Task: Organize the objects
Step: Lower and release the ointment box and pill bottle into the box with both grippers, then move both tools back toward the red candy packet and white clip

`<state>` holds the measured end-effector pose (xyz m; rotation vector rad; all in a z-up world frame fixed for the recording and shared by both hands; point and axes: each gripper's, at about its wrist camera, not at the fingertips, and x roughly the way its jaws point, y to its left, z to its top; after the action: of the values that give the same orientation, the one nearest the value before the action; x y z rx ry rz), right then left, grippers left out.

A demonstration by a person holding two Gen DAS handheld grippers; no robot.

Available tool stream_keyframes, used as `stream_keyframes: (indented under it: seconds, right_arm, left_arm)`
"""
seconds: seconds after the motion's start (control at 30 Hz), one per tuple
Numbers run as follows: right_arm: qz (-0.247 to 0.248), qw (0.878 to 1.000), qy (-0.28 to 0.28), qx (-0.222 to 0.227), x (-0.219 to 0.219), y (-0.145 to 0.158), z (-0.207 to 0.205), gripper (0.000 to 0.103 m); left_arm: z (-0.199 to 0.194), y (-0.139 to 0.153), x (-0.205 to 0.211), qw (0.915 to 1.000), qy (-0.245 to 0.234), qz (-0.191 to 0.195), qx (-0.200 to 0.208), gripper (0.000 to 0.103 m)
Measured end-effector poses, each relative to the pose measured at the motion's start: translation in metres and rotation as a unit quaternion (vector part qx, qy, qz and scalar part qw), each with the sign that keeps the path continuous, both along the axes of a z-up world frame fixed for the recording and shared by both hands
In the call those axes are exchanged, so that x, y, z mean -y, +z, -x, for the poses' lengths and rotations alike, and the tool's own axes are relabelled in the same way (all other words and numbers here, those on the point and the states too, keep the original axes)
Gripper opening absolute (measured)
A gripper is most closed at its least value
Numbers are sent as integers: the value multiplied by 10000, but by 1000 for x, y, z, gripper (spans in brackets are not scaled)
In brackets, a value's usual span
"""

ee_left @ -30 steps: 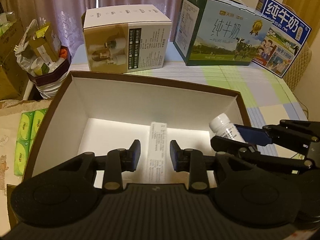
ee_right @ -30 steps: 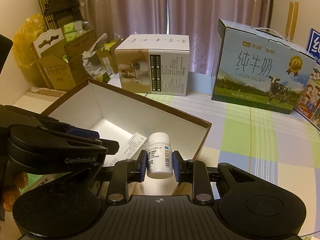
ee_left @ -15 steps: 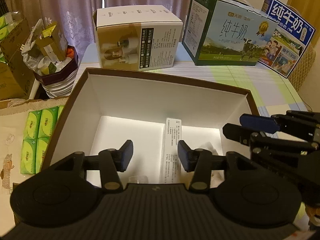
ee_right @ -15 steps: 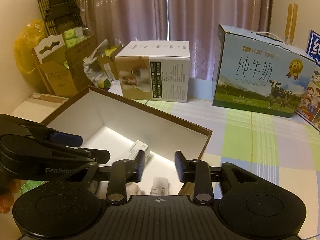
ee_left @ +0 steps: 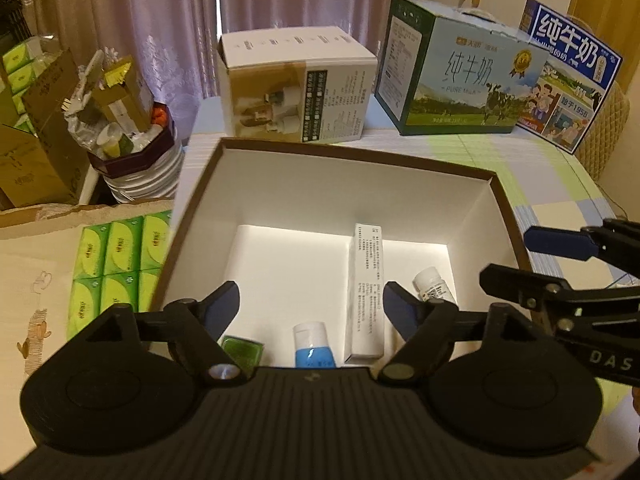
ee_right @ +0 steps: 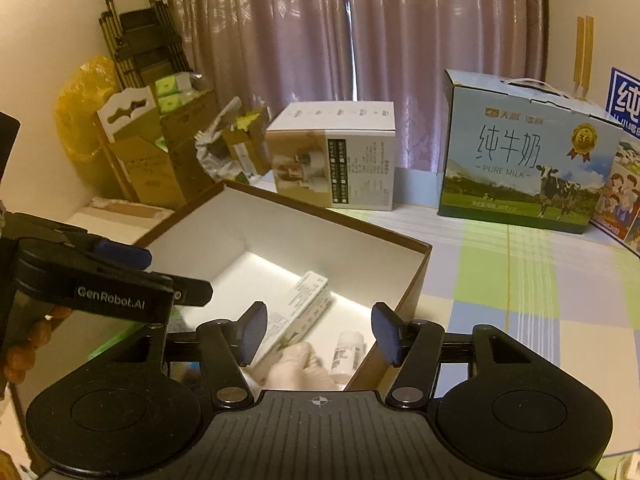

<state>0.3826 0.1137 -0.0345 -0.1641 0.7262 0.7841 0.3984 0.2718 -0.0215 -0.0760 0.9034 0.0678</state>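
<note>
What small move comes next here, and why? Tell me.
Probably lift both grippers clear of the box. The left gripper and right gripper are opening with nothing between their jaws; the carton and bottle already lie inside, so the next item must come from elsewhere.

Home room: drawn curtains (ee_right: 304,40), milk cartons (ee_right: 524,160) on checked tablecloth (ee_right: 520,280), cluttered cardboard boxes (ee_right: 152,160).
</note>
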Motion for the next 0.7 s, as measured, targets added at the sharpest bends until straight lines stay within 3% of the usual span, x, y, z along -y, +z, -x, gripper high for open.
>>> stream_keyframes:
  seconds: [0.33,0.7]
  right_arm:
    - [-252,9997,11,-61,18,19,38,59]
    - [-518,9986,15,-89,41,39,75,60]
  left_arm:
    - [38,33,-1,9994,78,-102,330,84]
    - [86,59,14,9985,100,-48,541,85]
